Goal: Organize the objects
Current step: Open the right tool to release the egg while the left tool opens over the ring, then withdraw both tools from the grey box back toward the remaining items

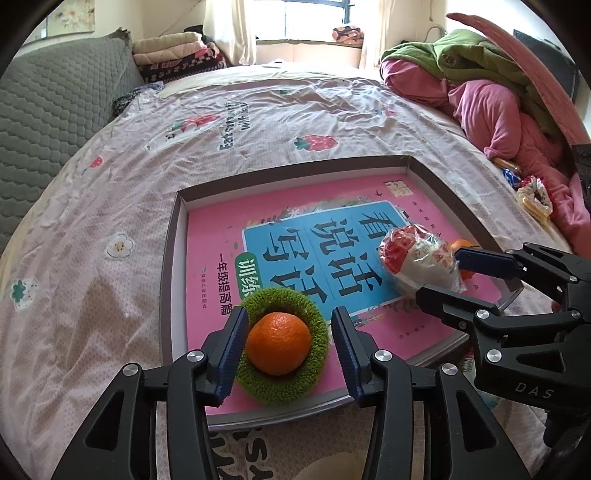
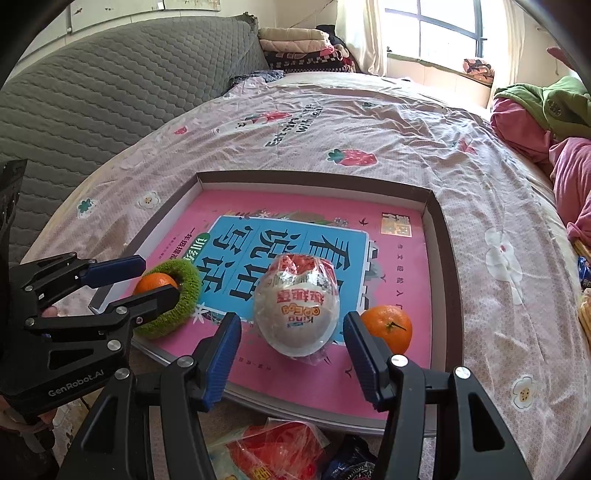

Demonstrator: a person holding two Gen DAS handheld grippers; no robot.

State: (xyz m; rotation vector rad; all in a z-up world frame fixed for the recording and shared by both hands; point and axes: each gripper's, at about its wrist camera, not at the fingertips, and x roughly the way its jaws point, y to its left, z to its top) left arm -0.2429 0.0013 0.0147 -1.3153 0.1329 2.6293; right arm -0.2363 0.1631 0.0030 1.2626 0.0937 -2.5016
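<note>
Daylight from a curtained window (image 1: pixel 295 18) falls across a bed spread with a pale pink strawberry-print sheet (image 1: pixel 122 177), with a grey quilted headboard (image 1: pixel 55 96) on one side and a heap of pink and green clothes (image 1: pixel 491 96) on the other. On the sheet lies a shallow cardboard box lid (image 1: pixel 173 236), open side up, and inside it a pink children's workbook (image 1: pixel 221 236) with a blue title panel covers most of the floor.

Three things rest on the workbook. Near the front edge sits a green scrunchie (image 1: pixel 317 332) with a tangerine (image 1: pixel 277 343) nested in its ring. The left gripper (image 1: pixel 288 347) hovers over this pair with its blue-padded fingers spread wide, one either side of the fruit — the left pad looks close to or touching the tangerine, the right one stands apart from it.

Farther along the workbook lies a foil-wrapped toy egg (image 2: pixel 295 306), white and red, tipped on its side. A second tangerine (image 2: pixel 388 326) sits just beside it, toward the lid's wall. The right gripper (image 2: pixel 291 354) points at the egg with its fingers wide apart, the egg between them and neither pad touching it.

Below the lid's near edge, a crinkled red snack packet (image 2: pixel 273 450) lies on the bed — seen only from the right wrist.
</note>
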